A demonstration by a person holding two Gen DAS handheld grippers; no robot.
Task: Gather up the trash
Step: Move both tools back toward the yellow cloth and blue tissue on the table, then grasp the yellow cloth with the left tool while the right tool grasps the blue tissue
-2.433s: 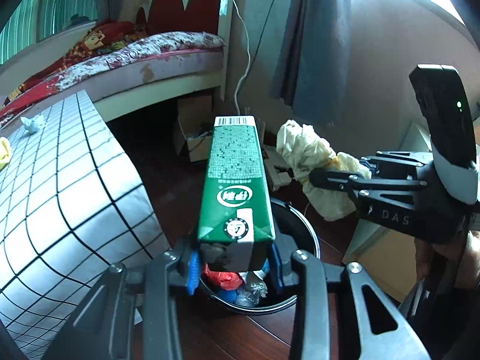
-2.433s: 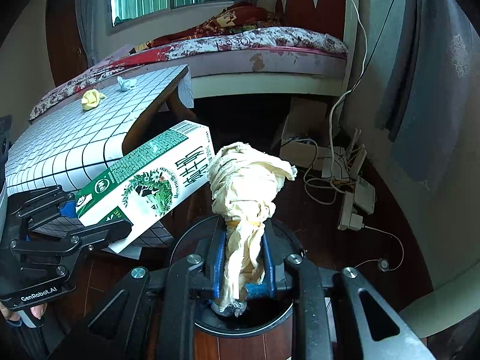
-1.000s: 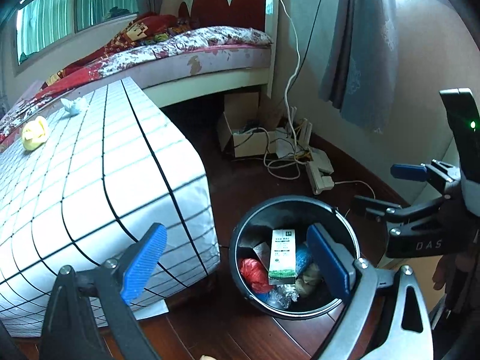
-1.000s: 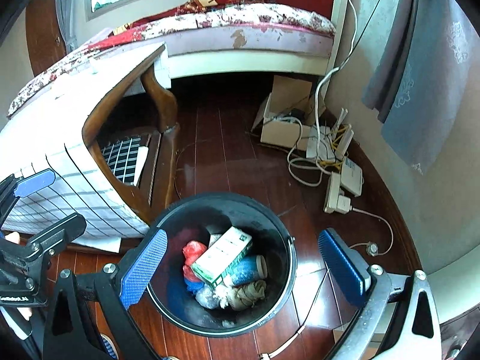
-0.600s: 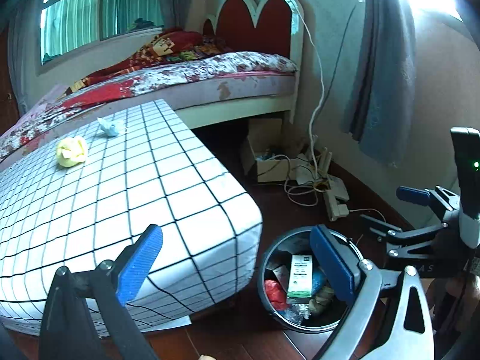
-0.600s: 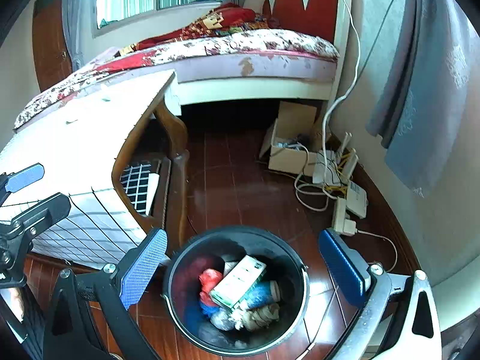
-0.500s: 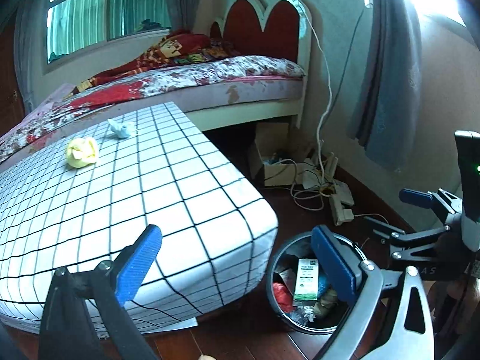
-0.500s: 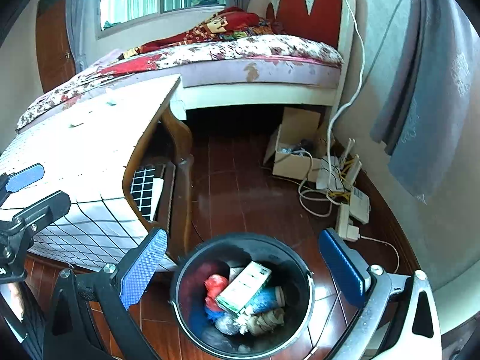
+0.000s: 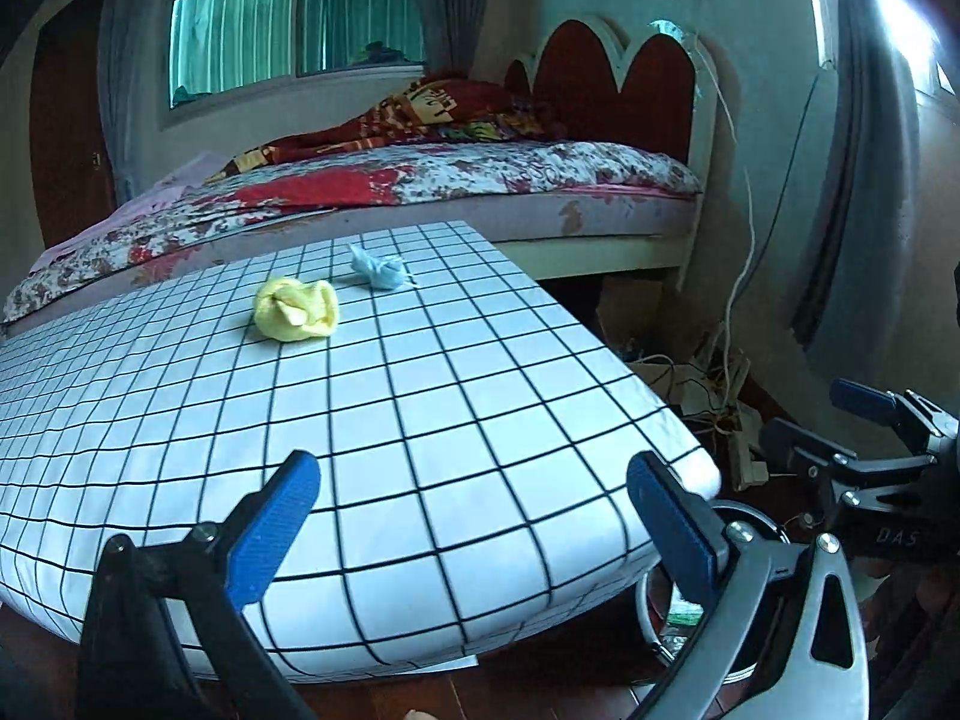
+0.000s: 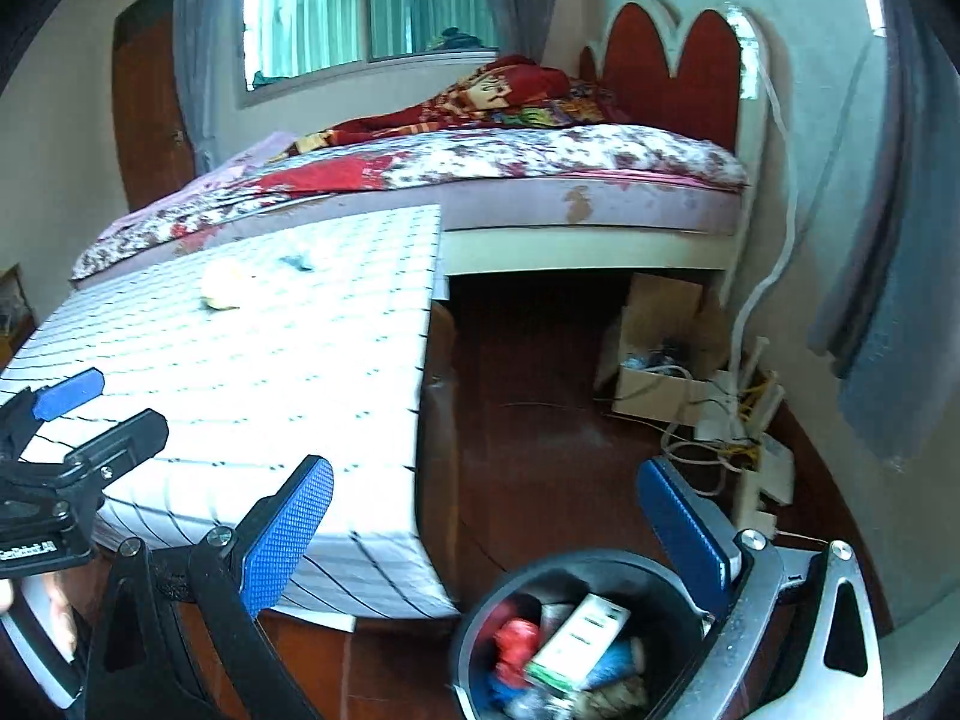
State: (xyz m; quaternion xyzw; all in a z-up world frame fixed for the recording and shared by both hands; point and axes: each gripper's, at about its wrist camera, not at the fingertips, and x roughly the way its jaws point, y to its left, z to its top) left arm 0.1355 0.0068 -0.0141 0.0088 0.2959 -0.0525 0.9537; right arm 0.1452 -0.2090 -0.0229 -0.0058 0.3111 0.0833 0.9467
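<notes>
A crumpled yellow wad [image 9: 295, 315] and a small pale blue wad [image 9: 380, 269] lie on the white checked tablecloth [image 9: 420, 420]; both show blurred in the right wrist view, yellow wad [image 10: 223, 293], blue wad [image 10: 298, 261]. My left gripper [image 9: 474, 516] hangs open and empty over the table's near corner, well short of them. My right gripper [image 10: 486, 531] is open and empty above the black trash bin [image 10: 480, 618], which holds a green carton [image 10: 579, 633], red and blue scraps. The bin's rim [image 9: 744, 516] peeks behind my left gripper's right finger. Each gripper shows in the other's view, right gripper [image 9: 810, 429], left gripper [image 10: 99, 405].
A bed [image 9: 420, 180] with a red headboard [image 10: 672, 66] runs behind the table. A cardboard box [image 10: 654, 360], cables and a power strip [image 10: 762, 480] clutter the dark wooden floor by the right wall. Grey curtains [image 10: 888, 300] hang at right.
Both grippers have let go of the carton and the cloth wad, which now lie in the bin. Both have since risen and swung left, away from the bin towards the table top.
</notes>
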